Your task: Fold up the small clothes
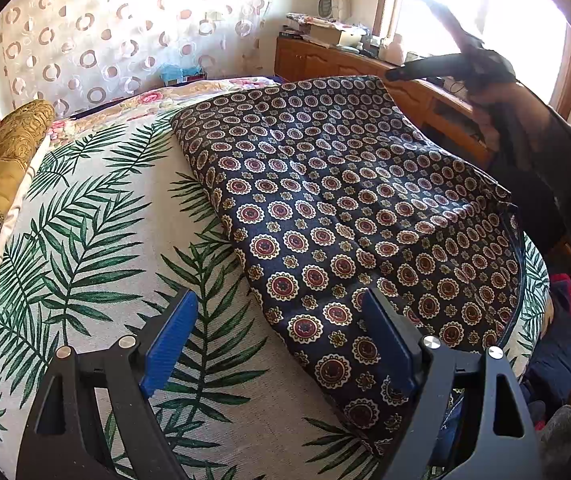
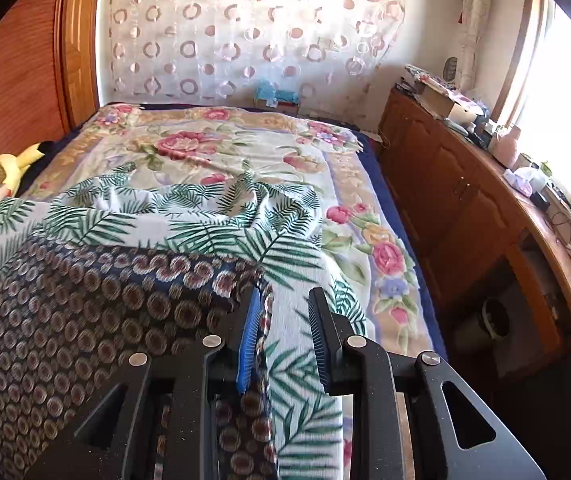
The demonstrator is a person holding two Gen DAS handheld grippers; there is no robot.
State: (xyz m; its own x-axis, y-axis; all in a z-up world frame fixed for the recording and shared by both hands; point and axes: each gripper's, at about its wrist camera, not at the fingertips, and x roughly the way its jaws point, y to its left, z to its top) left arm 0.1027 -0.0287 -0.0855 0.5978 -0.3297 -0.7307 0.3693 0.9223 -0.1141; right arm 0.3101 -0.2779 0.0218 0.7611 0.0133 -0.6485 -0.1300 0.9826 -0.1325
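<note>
I see the patterned cloth (image 1: 349, 216) folded over on the bed's (image 1: 97, 240) near right edge | left claw (image 1: 281, 344) wide, empty | right claw (image 2: 283, 336) narrow, pads apart beside its hem | more folds left

light: bright daylight, window (image 1: 481, 20) blown out | blur: medallion cloth (image 2: 85, 312) smeared | edges: fisheye bend, dark vignette

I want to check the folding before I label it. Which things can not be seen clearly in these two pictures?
- Patterned cloth, left wrist view: near corner hidden behind the left gripper.
- Same cloth, right wrist view: blurred; near edge cut off by the frame.
- Right gripper: cloth edge lies against one finger; any grip unclear.
- Cabinet top: items too small, washed out by window light.
</note>
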